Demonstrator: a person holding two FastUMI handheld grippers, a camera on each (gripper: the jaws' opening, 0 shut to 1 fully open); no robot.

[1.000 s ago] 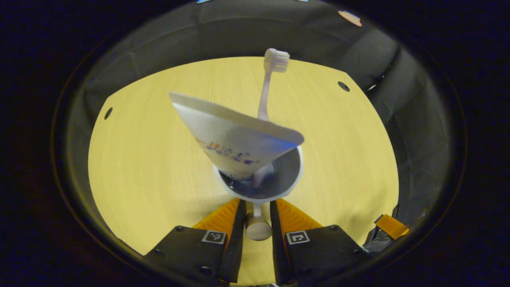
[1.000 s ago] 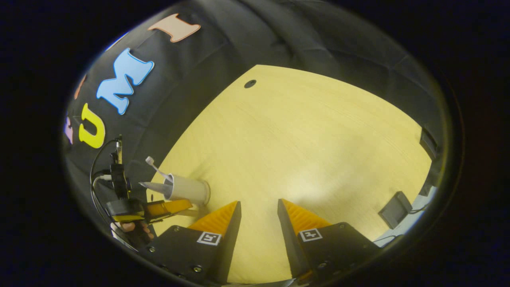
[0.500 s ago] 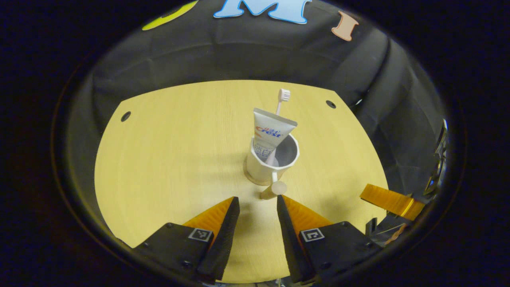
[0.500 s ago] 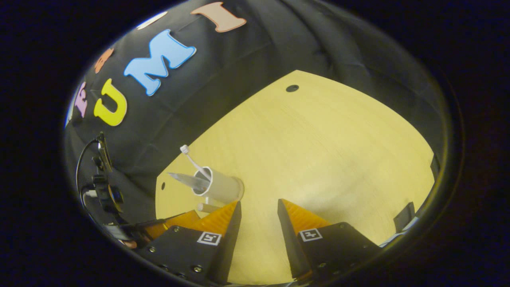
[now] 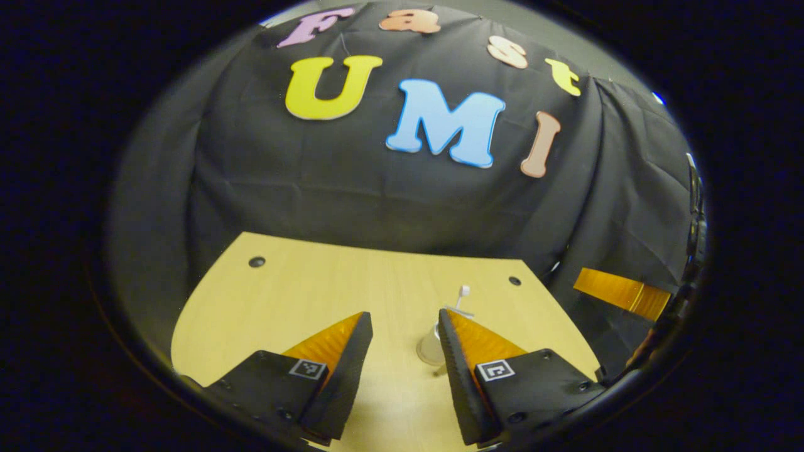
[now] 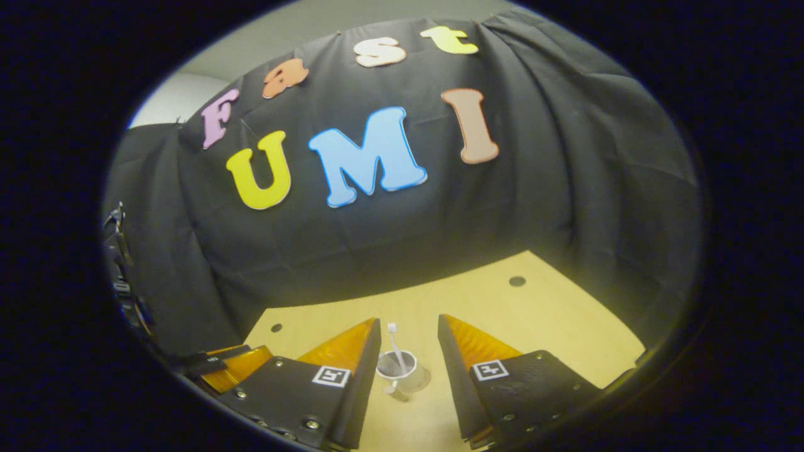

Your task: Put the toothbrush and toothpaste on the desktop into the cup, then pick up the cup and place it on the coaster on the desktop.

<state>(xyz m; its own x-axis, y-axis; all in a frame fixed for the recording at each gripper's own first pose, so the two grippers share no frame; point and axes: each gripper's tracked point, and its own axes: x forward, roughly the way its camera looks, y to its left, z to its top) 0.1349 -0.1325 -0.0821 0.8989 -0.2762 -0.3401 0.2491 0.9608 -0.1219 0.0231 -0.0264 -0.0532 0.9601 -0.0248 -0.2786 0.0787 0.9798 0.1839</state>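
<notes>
small white cup (image 6: 398,369) standing upright on the pale yellow wooden desk (image 6: 540,317), seen between the spread fingers of the right gripper (image 6: 409,328), holding nothing. thin white toothbrush (image 6: 394,339) sticking up out of it. left gripper (image 5: 402,321) fingers spread too, empty, cup just beside the right one.
</notes>
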